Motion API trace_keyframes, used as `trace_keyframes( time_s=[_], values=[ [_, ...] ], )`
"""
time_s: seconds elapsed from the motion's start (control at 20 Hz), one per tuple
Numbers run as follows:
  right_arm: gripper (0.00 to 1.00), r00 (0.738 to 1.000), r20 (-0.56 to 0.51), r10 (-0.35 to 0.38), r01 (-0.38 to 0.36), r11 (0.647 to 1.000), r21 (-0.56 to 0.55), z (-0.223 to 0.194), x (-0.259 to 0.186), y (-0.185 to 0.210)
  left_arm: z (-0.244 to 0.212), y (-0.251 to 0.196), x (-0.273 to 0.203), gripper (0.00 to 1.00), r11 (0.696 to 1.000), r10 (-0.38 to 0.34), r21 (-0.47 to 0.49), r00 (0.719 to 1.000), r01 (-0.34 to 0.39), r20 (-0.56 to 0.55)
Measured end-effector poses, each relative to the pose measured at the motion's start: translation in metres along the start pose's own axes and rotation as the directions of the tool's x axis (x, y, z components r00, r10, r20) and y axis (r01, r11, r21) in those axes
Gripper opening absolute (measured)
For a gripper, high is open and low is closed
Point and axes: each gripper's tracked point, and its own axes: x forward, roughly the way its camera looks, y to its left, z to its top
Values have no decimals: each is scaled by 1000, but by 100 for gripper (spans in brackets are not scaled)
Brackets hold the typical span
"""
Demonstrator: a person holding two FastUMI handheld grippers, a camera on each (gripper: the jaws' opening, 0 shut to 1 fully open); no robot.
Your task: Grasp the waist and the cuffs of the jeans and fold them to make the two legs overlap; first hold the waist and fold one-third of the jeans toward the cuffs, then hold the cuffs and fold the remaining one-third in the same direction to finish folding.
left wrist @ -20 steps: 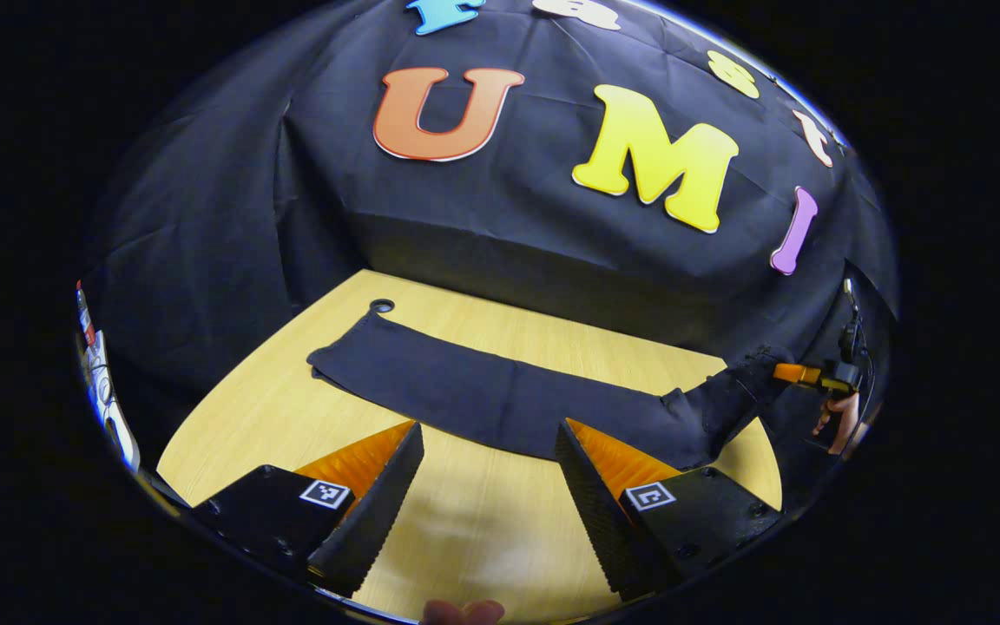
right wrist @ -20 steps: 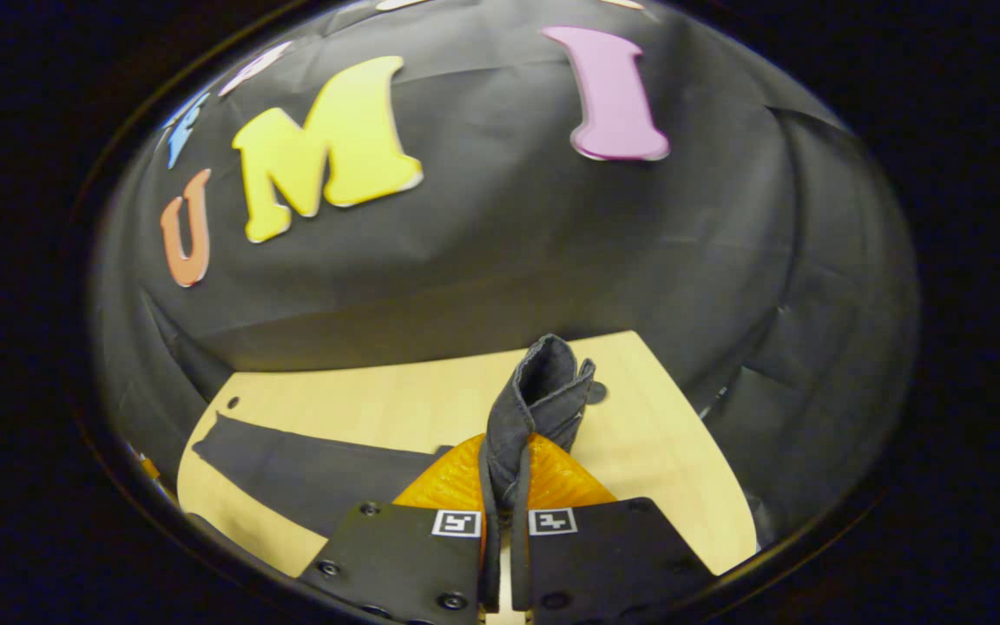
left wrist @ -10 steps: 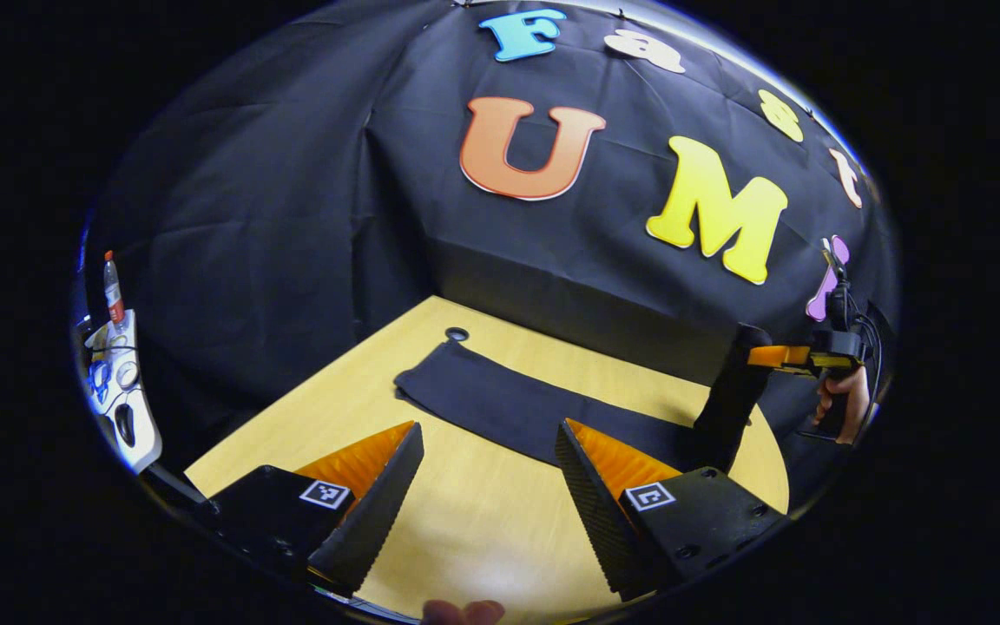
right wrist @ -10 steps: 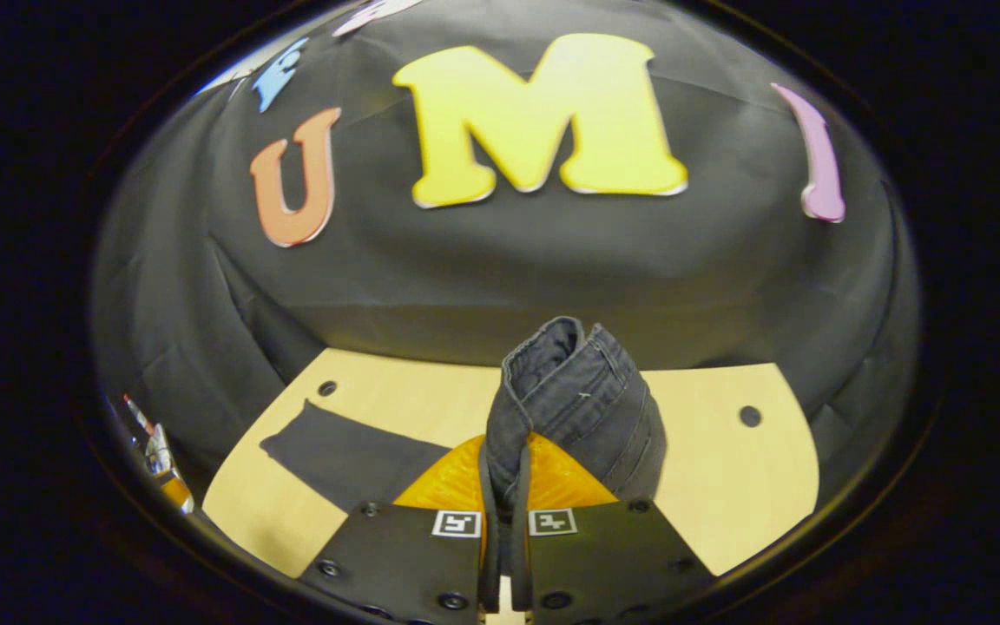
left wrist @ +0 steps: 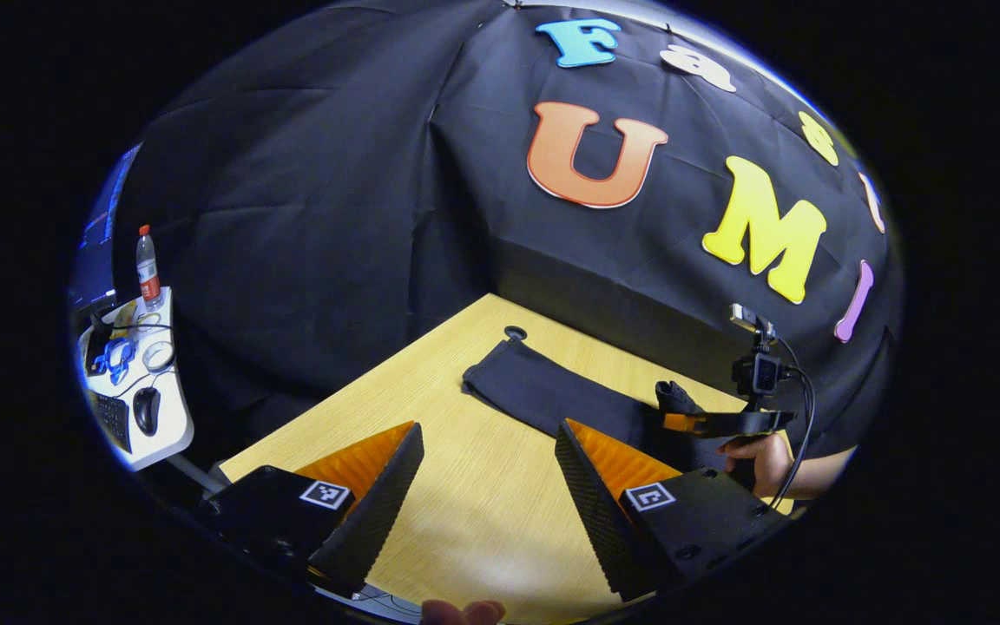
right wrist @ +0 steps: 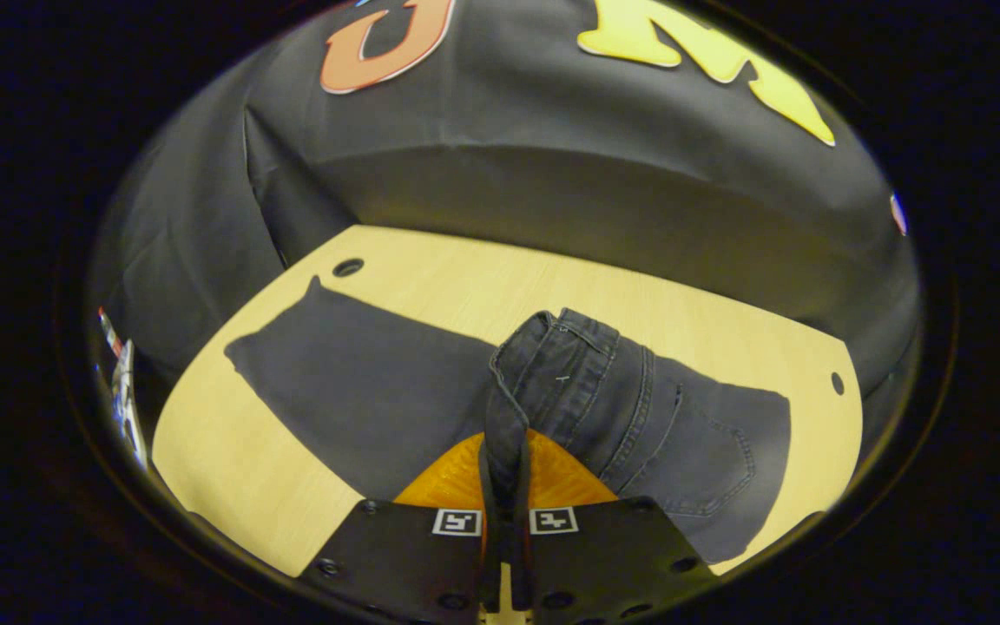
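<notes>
In the right gripper view, the right gripper (right wrist: 504,521) at bottom centre pinches the waist (right wrist: 552,365) of the dark jeans (right wrist: 361,391), whose long axis runs toward the cuffs (right wrist: 270,334) at centre left on the table (right wrist: 483,286). The left gripper (left wrist: 487,486) hangs wide open, holding nothing, above bare wood.

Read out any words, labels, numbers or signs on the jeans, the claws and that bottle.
On the left claw: square coded markers, patterns only, no words.
On the right claw: the same kind of markers, no words.
On the bottle: a label, too small to read.
On the jeans: no readable tag or brand.
</notes>
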Motion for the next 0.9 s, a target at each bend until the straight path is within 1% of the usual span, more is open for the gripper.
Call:
trace_keyframes(
  time_s=[0.1, 0.15, 0.2, 0.25, 0.3, 0.35, 0.4, 0.5, 0.6, 0.7, 0.75, 0.8, 0.85, 0.9],
  values=[
    [6, 1000, -7, -23, 23, 999, -43, -9, 9, 7, 0, 7, 5, 99, 1000, 4, -25, 1000, -5, -6],
    [8, 1000, -6, -22, 22, 998, -51, -10, 6, 6, 0, 10, 8, 99, 999, 4, -39, 1000, -5, -8],
    [14, 1000, -6, -15, 15, 999, -48, -9, 5, 7, 1, 12, 12, 99, 999, 7, -50, 1000, -8, -11],
    [14, 1000, 2, 14, -14, 999, -32, -7, 1, 13, 1, 17, 17, 99, 998, 12, -62, 1000, -13, -13],
    [28, 999, 6, 44, -44, 999, -14, -5, -4, 18, 2, 20, 21, 99, 997, 16, -71, 1000, -17, -17],
    [37, 996, 16, 91, -92, 996, 15, 0, -14, 24, 2, 21, 25, 99, 997, 20, -78, 1000, -22, -23],
    [41, 992, 30, 126, -127, 991, 35, 5, -25, 26, 3, 22, 29, 99, 996, 18, -90, 999, -20, -28],
    [64, 986, 53, 160, -163, 985, 59, 12, -49, 24, 5, 22, 42, 99, 993, 5, -120, 1000, -8, -31],
    [88, 984, 69, 166, -170, 983, 68, 17, -75, 13, 7, 16, 62, 99, 986, -14, -166, 999, 6, -50],
    [87, 979, 91, 181, -190, 978, 90, 22, -106, 3, 7, 8, 88, 100, 971, -40, -237, 995, 16, -96],
    [91, 977, 106, 183, -193, 976, 97, 24, -121, -5, 4, 5, 104, 99, 961, -58, -277, 991, 22, -124],
    [93, 977, 121, 177, -189, 977, 98, 24, -135, -16, 2, 1, 117, 99, 947, -79, -321, 984, 25, -157],
    [91, 979, 129, 161, -174, 979, 102, 25, -148, -30, -1, 1, 133, 99, 931, -96, -364, 978, 22, -188],
    [92, 980, 132, 146, -162, 979, 123, 23, -160, -45, -7, 2, 149, 99, 913, -108, -407, 968, 7, -226]
  ],
)
